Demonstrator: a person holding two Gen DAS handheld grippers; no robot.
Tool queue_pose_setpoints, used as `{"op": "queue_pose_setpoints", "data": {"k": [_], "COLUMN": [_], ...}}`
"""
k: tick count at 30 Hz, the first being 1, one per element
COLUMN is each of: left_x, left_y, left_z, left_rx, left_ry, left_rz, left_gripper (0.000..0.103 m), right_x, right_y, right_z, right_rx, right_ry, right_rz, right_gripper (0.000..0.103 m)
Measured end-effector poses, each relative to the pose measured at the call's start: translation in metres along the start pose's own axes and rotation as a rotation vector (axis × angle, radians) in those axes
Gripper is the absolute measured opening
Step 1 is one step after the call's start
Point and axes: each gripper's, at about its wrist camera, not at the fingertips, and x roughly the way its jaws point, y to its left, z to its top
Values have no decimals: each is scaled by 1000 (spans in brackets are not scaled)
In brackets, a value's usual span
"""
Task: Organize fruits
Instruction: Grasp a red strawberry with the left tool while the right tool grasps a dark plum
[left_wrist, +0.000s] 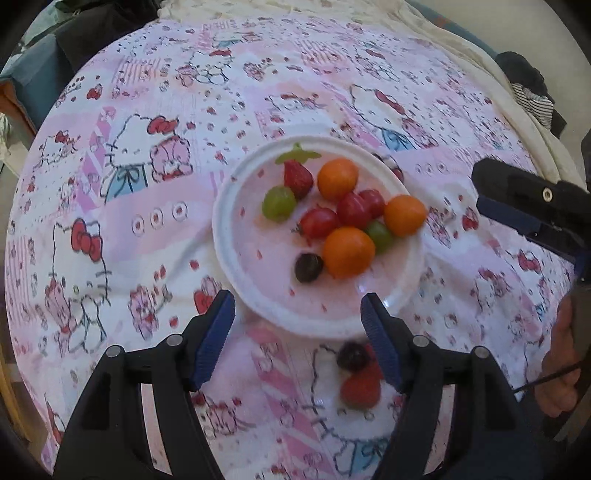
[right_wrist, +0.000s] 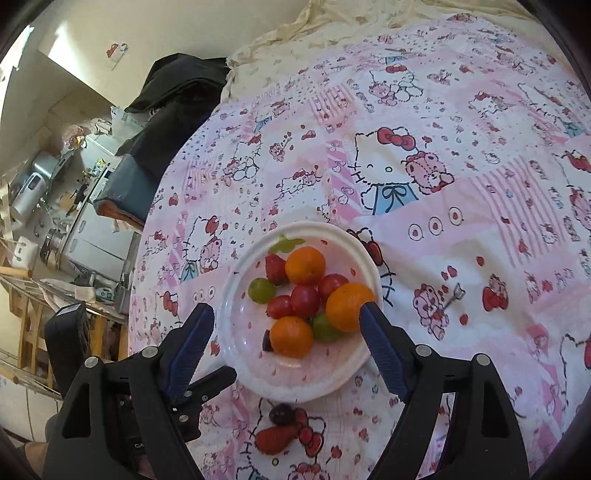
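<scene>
Nearest the left gripper (left_wrist: 297, 339), its jaws standing wide with nothing between the pads, a dark grape (left_wrist: 352, 356) and a strawberry (left_wrist: 360, 387) lie touching on the patterned cloth (left_wrist: 147, 206) (bed or surface, I cannot tell), just off the white plate (left_wrist: 229, 258) at its 6 o'clock. The right gripper (right_wrist: 286, 347) also hangs wide and empty over the plate's near rim. On the plate: three oranges (left_wrist: 348, 252), red cherry tomatoes (left_wrist: 319, 222), two green grapes (left_wrist: 279, 203), another dark grape (left_wrist: 308, 267), and a strawberry (left_wrist: 297, 177) toward 12 o'clock.
</scene>
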Motion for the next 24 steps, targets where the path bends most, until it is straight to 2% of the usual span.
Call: {"op": "queue_pose_setpoints", "data": {"k": [10, 13, 19, 24], "left_x": [-17, -18, -8, 12], "left_y": [-6, 0, 4, -17], "left_z": [-37, -45, -62, -72], "left_rx": [16, -4, -7, 57], "left_ry": [20, 36, 58, 108], "left_rz": [-23, -24, -44, -82], "left_gripper": [68, 68, 67, 67], "right_x": [-29, -30, -26, -23], "right_y": [-8, -14, -32, -30], "right_z": [-36, -49, -75, -77], "right_rx": [59, 94, 209, 187], "right_ry": [-5, 14, 76, 89], "right_rz": [-25, -81, -107, -112], "right_gripper": [83, 83, 83, 83]}}
